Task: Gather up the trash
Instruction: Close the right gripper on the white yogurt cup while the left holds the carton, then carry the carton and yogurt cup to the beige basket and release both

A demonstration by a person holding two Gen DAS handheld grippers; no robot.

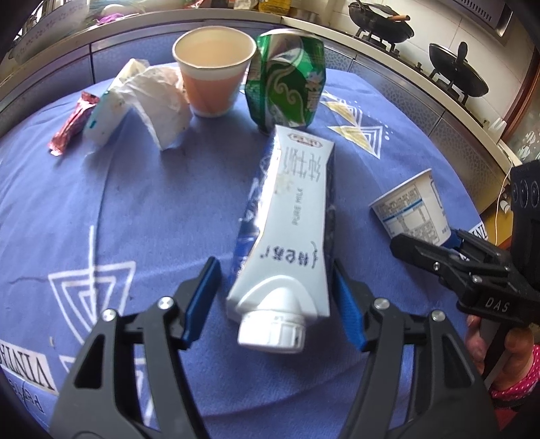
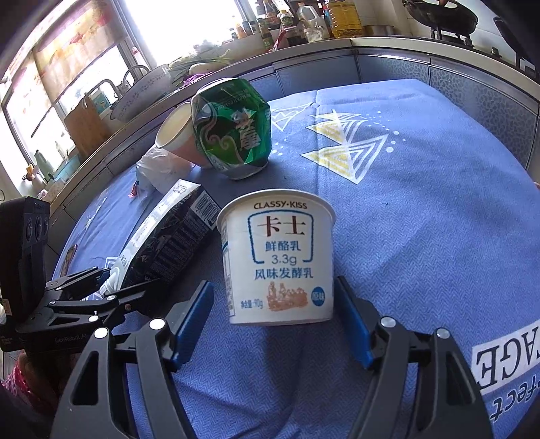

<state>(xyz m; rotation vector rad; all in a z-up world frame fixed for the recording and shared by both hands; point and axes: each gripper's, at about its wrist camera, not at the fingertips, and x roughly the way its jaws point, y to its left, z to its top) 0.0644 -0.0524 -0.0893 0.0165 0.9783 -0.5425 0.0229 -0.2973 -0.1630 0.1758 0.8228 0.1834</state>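
On the blue patterned tablecloth we see the trash spread out before us, with a white milk carton lying on its side, its white screw cap pointing toward our left gripper. That gripper is released: its blue pads stand on either side of the carton's cap end with a gap showing between each pad and the carton. In the right wrist view a white yogurt cup stands upside down on the cloth, printed with CLASSY·KISS, and our right gripper frames its lower part, also released, with the blue pads clear of the cup walls on both sides. The cup sits just beside the carton, to its right in the left wrist view. Beyond the carton's far end stands a dented green drink can, upright and close to the carton's tip. Just left of the can is a paper cup, open end up, and beside that lies a crumpled white wrapper, with a small red snack wrapper farther left. Past the table edge runs a kitchen counter carrying two black woks on a stove, and in the right wrist view bottles line the counter beneath a bright window.
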